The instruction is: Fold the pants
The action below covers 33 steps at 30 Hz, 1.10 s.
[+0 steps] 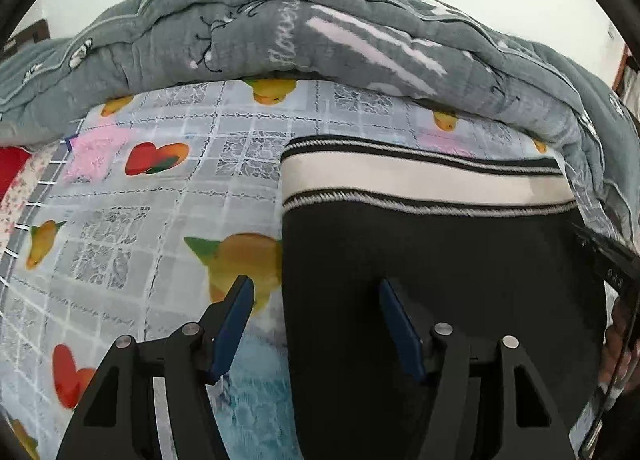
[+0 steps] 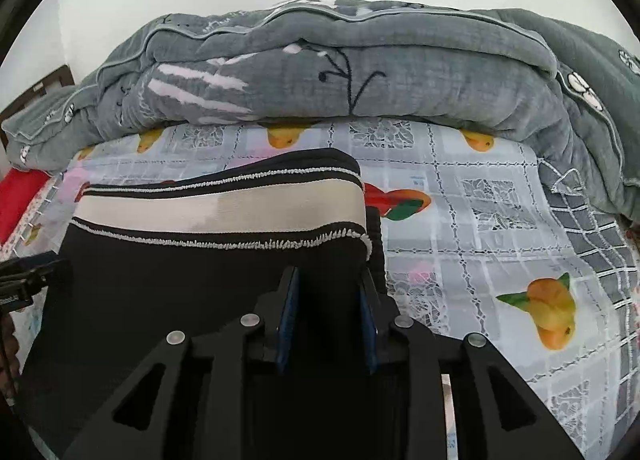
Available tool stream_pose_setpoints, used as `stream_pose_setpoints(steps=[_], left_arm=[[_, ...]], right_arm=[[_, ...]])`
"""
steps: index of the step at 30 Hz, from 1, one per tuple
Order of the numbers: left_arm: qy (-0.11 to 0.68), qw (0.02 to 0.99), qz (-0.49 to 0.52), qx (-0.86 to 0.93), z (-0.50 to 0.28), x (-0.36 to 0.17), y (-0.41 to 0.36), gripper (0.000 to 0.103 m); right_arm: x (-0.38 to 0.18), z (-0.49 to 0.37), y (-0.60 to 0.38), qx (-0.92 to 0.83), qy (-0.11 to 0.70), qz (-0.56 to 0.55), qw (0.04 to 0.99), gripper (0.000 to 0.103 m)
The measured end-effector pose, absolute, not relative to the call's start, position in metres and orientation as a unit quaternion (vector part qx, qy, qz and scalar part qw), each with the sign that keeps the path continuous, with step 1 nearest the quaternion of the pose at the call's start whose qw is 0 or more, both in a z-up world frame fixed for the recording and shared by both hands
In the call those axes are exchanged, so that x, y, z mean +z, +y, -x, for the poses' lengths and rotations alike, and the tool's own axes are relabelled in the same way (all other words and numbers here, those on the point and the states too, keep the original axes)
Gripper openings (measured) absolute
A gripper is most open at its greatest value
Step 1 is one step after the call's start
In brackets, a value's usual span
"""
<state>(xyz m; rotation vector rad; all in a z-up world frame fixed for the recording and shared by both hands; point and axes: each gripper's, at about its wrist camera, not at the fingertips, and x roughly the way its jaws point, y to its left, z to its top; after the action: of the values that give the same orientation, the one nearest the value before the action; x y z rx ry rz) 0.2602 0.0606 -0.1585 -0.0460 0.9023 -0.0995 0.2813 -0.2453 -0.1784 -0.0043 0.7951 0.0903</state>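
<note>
Left gripper: jaws well apart, nothing between pads. Left blue pad sits over the bed cover, right pad over black cloth; the pants' left edge runs between them. Contact w/ cloth cannot be told.

Right gripper: jaws part open, narrow gap, black fabric seen in the gap. Pads do not visibly press on it; reads as loose, no clamp.

Pants: black, lying flat on the bed. Waistband, cream w/ black-white trim, at the far end, running crosswise; long axis runs from the band back toward the grippers. In right wrist view the band's right end is curled over, a dark ribbed edge showing just beside it.

Bed cover: pale grey grid, lace panels, fruit prints. Under the pants, bare either side.

Obstruction: folded grey quilt piled across the far side, just beyond the waistband, wrapping round the right end. Red cloth at far left edge. Part of the other gripper and a hand at right edge of left wrist view.
</note>
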Motion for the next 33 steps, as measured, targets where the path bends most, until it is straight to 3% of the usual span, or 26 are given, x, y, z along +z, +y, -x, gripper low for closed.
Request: stream_pose_setpoints(steps=[21,30,33], left_arm=[[0.443,0.891,0.026,-0.092,-0.147,-0.162,0.039,0.063],[0.436,0.896,0.048,-0.069,-0.119,-0.183,0.047,0.071],[0.426,0.904,0.012,-0.044,-0.123,-0.180,0.040,0.072]], right_arm=[[-0.184,-0.203,-0.253,0.025,0.385,0.023,0.922,0.038],[-0.199,-0.158,-0.259,0.022,0.398,-0.004,0.917,0.039],[-0.195,-0.144,-0.256,0.022,0.395,0.009,0.918,0.040]])
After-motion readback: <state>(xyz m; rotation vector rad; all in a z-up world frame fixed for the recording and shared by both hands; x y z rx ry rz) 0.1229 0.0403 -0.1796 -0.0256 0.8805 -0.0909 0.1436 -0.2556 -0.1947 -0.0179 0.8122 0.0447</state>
